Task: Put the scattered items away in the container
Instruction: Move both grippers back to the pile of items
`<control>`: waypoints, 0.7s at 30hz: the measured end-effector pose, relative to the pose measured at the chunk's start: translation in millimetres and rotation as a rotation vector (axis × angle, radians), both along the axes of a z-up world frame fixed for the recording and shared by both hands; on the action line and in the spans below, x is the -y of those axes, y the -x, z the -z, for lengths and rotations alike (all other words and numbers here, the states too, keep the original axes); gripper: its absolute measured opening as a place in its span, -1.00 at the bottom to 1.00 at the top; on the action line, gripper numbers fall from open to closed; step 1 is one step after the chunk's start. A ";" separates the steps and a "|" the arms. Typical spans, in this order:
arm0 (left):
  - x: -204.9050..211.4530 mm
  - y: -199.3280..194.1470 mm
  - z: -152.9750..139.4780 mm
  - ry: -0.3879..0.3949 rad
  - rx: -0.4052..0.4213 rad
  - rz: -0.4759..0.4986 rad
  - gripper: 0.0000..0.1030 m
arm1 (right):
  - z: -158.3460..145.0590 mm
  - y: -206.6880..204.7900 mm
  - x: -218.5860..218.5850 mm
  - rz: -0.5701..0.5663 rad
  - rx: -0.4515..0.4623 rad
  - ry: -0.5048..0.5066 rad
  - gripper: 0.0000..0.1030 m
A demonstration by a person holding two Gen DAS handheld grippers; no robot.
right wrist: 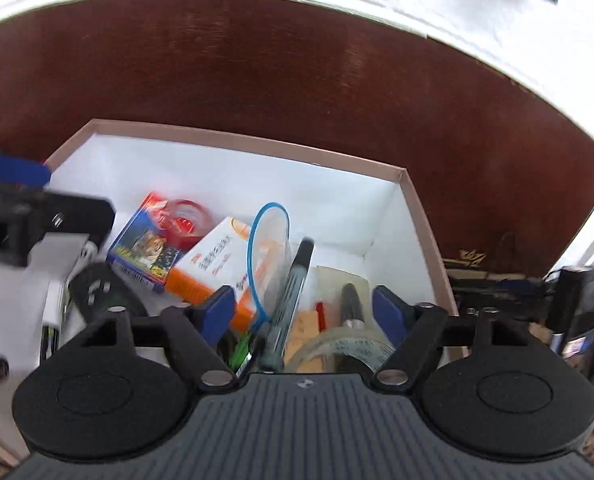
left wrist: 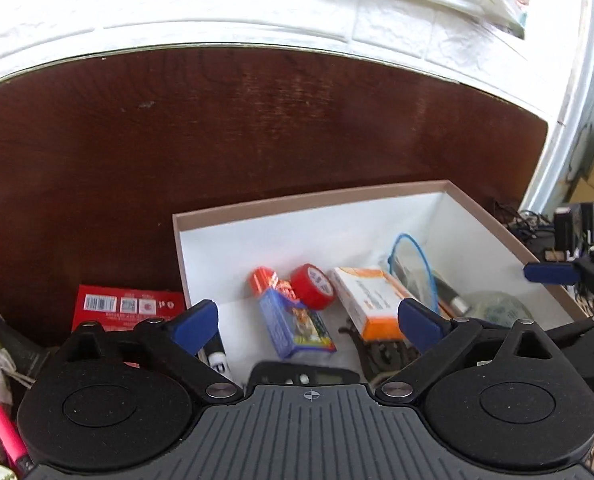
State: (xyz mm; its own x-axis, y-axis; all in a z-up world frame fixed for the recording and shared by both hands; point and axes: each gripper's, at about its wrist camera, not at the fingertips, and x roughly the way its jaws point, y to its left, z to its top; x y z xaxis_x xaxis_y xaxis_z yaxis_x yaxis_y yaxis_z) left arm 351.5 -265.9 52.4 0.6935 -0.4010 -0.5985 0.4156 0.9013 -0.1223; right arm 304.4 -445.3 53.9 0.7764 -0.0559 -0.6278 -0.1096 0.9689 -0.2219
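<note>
Both grippers hover over the box [left wrist: 497, 224] on the desk [left wrist: 257, 120], the left gripper [left wrist: 307, 322] and right gripper [right wrist: 303, 312] each spread wide and empty, apparently free to fetch more. The orange carton [left wrist: 371, 304] and tape roll [left wrist: 312, 286] already lie inside; a red packet [left wrist: 127, 306] waits outside, just beside the wall.

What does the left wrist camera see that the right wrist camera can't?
Only the left wrist view shows the flat red packet with a barcode lying outside the box, and a pink marker.

Only the right wrist view shows the long dark pen lying in the box.

Both show the white cardboard box, the orange-and-white carton, the blue card pack and the red tape roll.
</note>
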 end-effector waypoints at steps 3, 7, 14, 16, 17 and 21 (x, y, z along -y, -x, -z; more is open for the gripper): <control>-4.1 15.9 -5.2 0.004 0.000 -0.004 0.99 | -8.3 18.7 -4.5 -0.025 -0.002 0.024 0.81; -8.3 42.0 -19.0 0.000 0.019 -0.018 1.00 | -23.7 43.7 -12.7 -0.061 -0.003 0.061 0.92; -19.8 107.8 -44.5 -0.027 0.102 -0.041 1.00 | -48.6 95.7 -25.1 -0.104 0.017 0.068 0.96; -22.5 124.8 -50.1 -0.036 0.119 -0.039 1.00 | -55.2 113.1 -26.4 -0.106 0.025 0.061 0.97; -24.3 132.9 -52.5 -0.038 0.126 -0.038 1.00 | -58.4 122.2 -26.8 -0.109 0.030 0.054 0.97; -30.9 161.0 -60.5 -0.052 0.137 -0.054 1.00 | -67.6 159.0 -30.2 -0.117 0.047 0.032 0.98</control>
